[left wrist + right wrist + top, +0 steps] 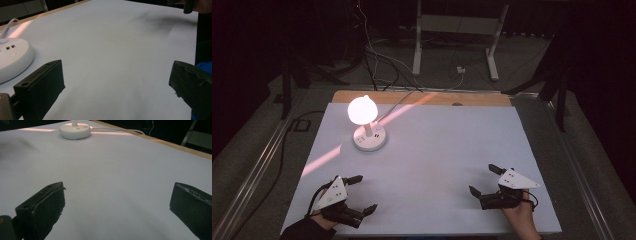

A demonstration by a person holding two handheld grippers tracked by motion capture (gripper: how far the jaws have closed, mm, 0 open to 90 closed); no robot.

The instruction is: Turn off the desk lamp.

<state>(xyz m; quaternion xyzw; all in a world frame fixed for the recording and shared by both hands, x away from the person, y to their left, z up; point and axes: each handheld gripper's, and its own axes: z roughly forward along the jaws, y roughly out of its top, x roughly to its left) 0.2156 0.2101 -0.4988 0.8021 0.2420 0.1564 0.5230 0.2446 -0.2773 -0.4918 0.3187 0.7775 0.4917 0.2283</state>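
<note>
White table [437, 150] lay mostly bare; wooden far edge showed beyond white sheet, dark surroundings hard to make out. Wide open surface between grippers and lamp. Lit desk lamp [363, 111] stood at far left on round white base [370, 138]; glare washed out shade detail, base cut off at left edge in left gripper view. Left gripper [358, 194] near front left edge, jaws spread, holding nothing. Right gripper [484, 179] near front right, jaws spread, holding nothing.
</note>
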